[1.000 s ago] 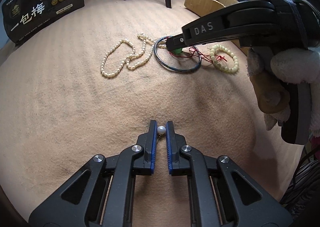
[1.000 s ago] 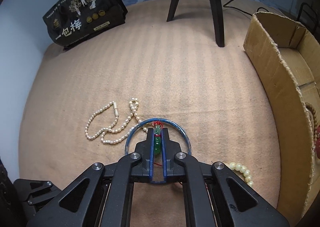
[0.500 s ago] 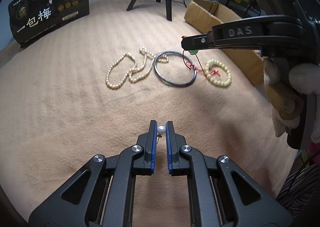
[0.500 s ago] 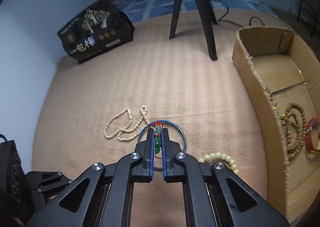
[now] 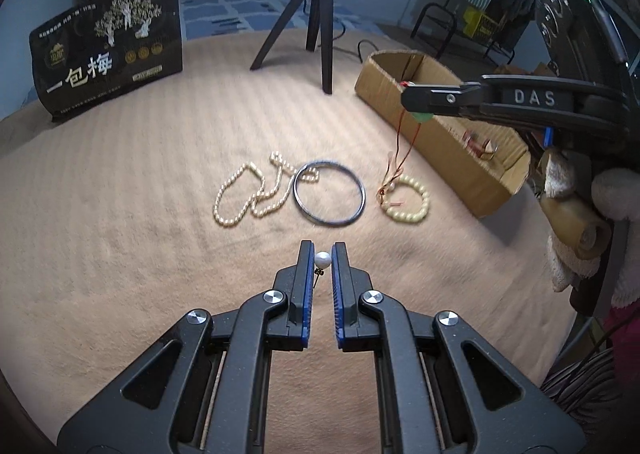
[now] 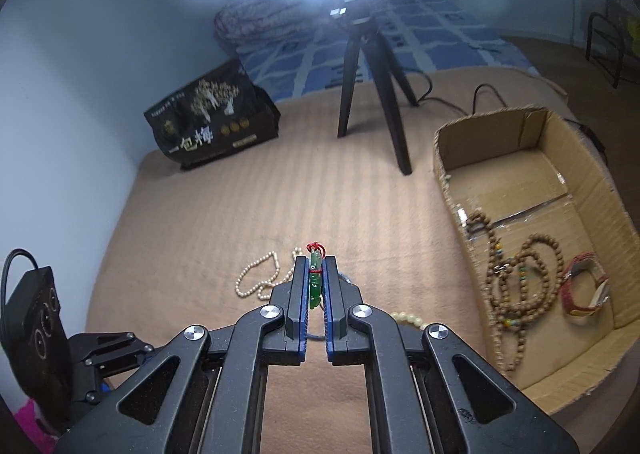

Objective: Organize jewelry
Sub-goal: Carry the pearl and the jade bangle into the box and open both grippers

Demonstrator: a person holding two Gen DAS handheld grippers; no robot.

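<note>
glossy pearl earring (image 5: 322, 259) | matt ribbed cloth (image 5: 120, 213) | rough cardboard box (image 6: 576, 189)

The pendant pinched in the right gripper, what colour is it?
Green, tied with red cord; the pendant shows best in the right wrist view, between the right gripper fingers.

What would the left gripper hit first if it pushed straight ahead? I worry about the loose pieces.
Probably the dark bangle, lying dead ahead of the left gripper, which holds a pearl earring. Depth is unclear; it might pass above.
</note>
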